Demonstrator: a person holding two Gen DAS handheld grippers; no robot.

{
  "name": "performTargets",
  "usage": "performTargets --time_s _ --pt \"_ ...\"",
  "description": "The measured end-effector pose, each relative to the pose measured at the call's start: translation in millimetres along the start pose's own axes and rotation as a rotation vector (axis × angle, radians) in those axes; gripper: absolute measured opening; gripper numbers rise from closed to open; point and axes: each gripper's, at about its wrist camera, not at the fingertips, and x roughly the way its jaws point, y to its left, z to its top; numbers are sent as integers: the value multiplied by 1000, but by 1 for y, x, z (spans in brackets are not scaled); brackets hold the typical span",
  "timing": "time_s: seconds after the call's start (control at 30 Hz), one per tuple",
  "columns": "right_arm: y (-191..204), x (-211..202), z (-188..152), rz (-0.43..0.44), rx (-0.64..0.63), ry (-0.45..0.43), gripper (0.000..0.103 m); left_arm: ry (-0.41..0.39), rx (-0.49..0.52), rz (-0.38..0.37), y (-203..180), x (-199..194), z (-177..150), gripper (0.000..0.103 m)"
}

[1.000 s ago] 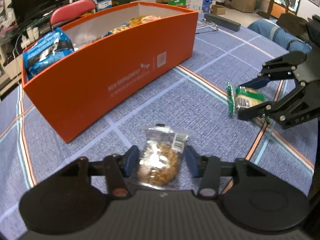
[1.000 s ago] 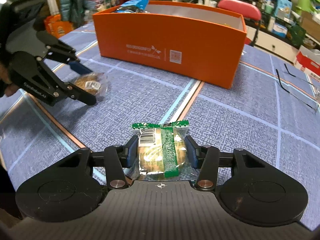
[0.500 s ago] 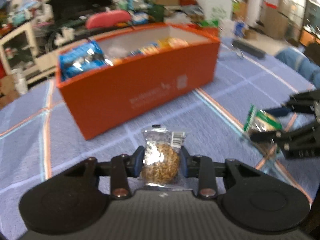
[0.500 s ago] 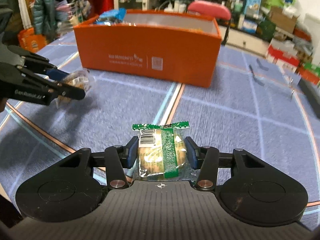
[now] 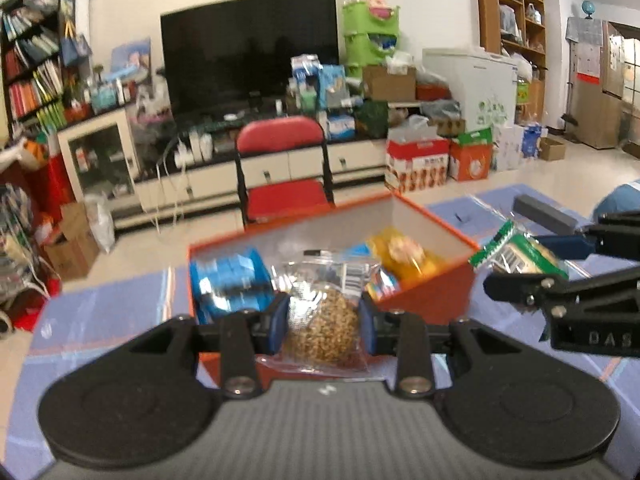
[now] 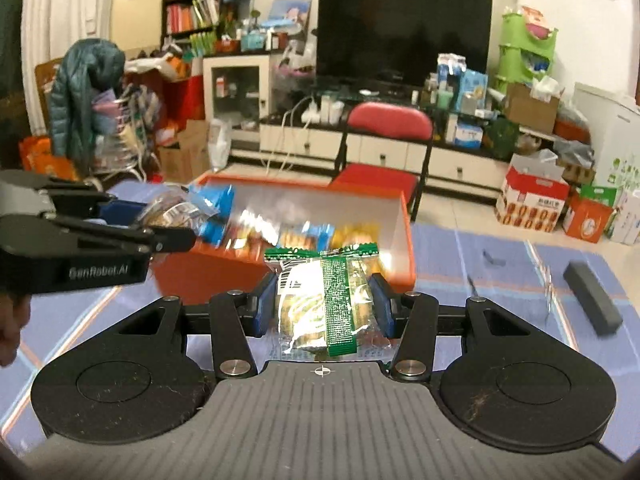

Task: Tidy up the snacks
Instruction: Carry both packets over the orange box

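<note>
**Two snack packets held near the open orange box**

A clear packet of grain cookie (image 5: 324, 326) is clamped between the closed-in fingers of the left gripper (image 5: 323, 326), in front of the orange box (image 5: 430, 300). A green-striped cracker packet (image 6: 326, 308) is pinched likewise by the right gripper (image 6: 325, 310). Inside the box, blue packets (image 5: 230, 284), yellow packets (image 5: 404, 256) and other blurred wrappers are seen. The box is set on the blue-clothed table (image 6: 500, 280).
</note>
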Motion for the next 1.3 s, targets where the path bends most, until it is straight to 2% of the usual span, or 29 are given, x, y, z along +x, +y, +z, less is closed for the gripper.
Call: performTargets --time_s 0.17,0.37,0.73,0.97,1.3 --pt "-9 31 37 -22 -21 5 34 -2 -9 48 7 26 24 33" --pt "-10 69 60 -42 -25 22 34 34 -42 124 12 57 37 33" --pt "-6 133 68 -37 -9 75 34 92 -108 125 21 97 39 33" --pt "-8 146 67 -43 -8 85 34 108 -124 124 24 109 37 33" --pt "-8 145 71 -44 -3 79 34 114 -127 137 24 112 40 33"
